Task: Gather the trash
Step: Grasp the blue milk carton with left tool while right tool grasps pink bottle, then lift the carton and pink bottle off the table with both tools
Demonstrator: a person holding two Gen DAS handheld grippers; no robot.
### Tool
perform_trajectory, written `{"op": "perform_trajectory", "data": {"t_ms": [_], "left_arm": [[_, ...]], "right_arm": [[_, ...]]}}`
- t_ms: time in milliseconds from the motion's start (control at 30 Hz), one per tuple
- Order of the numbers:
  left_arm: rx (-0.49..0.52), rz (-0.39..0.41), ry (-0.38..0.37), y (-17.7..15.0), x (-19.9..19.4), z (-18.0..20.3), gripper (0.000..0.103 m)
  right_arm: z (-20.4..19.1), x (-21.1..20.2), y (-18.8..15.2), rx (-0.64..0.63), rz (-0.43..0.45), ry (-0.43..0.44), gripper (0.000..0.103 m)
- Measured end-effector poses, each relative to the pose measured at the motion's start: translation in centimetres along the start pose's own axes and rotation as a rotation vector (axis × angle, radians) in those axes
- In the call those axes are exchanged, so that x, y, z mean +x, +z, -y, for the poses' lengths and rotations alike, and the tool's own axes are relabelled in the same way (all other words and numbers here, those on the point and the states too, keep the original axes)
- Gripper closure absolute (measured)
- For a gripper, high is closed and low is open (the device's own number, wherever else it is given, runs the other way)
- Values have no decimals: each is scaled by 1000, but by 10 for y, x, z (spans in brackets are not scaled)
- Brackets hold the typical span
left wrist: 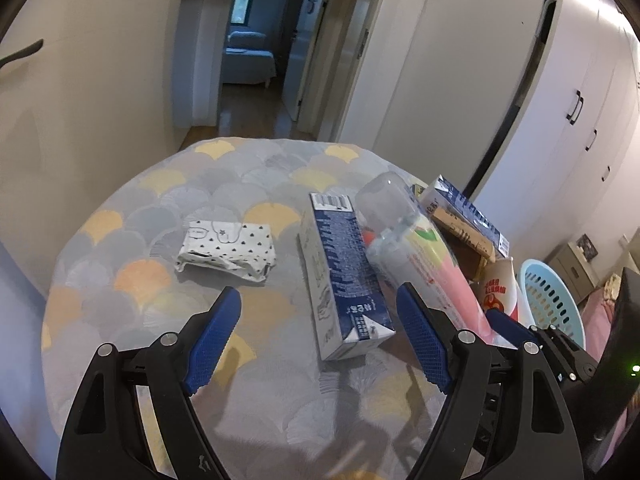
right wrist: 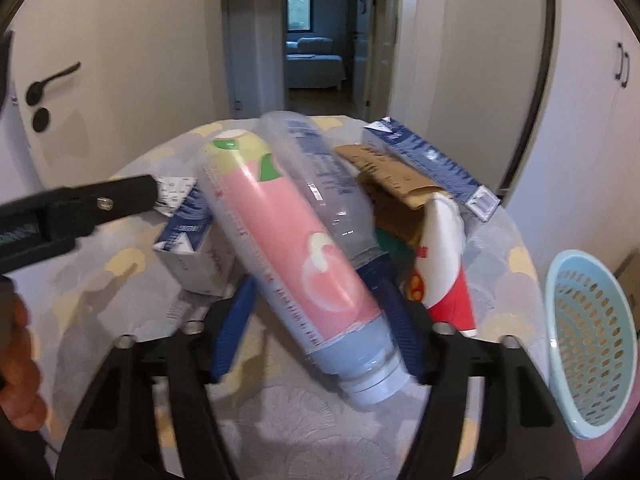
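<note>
The right gripper (right wrist: 320,332) is clamped on the pink bottle (right wrist: 288,240) above the table (right wrist: 280,420); the left gripper (left wrist: 320,340) stands apart, empty. Next, carry it right to the blue basket (right wrist: 592,344)

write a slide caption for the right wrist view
Right claw straddles a pink bottle amid trash on the table, blue basket alongside.

My right fingers (right wrist: 240,332) blur; whether they press the pink bottle (right wrist: 292,248) I can't tell. The basket (right wrist: 592,344) is cut off right.
</note>
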State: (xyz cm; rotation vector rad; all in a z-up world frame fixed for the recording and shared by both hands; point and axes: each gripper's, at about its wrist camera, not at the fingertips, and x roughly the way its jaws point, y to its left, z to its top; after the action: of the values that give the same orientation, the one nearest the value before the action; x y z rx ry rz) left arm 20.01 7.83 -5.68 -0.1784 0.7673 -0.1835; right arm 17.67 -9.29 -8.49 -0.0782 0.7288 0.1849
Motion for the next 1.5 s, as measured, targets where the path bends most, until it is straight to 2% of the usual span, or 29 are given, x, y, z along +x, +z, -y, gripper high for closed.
{"op": "perform_trajectory", "data": {"t_ms": [100, 133, 200, 367, 467, 500, 533, 567, 600, 667, 800, 1067, 1200, 1367, 1500], "left_arm": [[21, -21, -15, -1, 8, 4, 26], [24, -27, -21, -1, 11, 5, 26], [24, -41, -43, -2, 15, 4, 26], [42, -92, -31, 1, 33, 9, 26], [78, -135, 48, 2, 50, 18, 26], [87, -147, 85, 2, 56, 20, 28], [87, -152, 101, 2, 59, 20, 36], [81, -160, 103, 1, 61, 18, 41], [73, -169, 95, 1, 61, 15, 50], [44, -178, 60, -2, 57, 7, 59], [28, -157, 65, -9, 38, -3, 68], [33, -134, 70, -32, -7, -18, 68], [30, -141, 85, -38, -12, -23, 68], [19, -158, 100, -38, -1, -29, 66], [16, -163, 95, -40, 6, -32, 66]], "right_arm": [[3, -3, 0, 11, 0, 23, 66], [5, -4, 0, 29, -1, 40, 84], [12, -5, 1, 76, -5, 93, 89], [21, -6, 3, 119, -28, 142, 89], [25, -2, 5, 134, -51, 176, 88], [26, -2, 6, 141, -58, 190, 88], [27, -1, 5, 147, -65, 202, 88], [28, 0, 6, 148, -68, 207, 88], [29, 1, 6, 148, -73, 212, 87], [31, 2, 7, 151, -84, 226, 81], [28, 6, 7, 144, -102, 241, 56], [-4, 8, 7, 72, -178, 344, 55], [-19, 9, 8, 45, -187, 312, 55], [-28, 35, 16, 51, -228, 281, 55], [-27, 48, 15, 77, -259, 299, 56]]}}
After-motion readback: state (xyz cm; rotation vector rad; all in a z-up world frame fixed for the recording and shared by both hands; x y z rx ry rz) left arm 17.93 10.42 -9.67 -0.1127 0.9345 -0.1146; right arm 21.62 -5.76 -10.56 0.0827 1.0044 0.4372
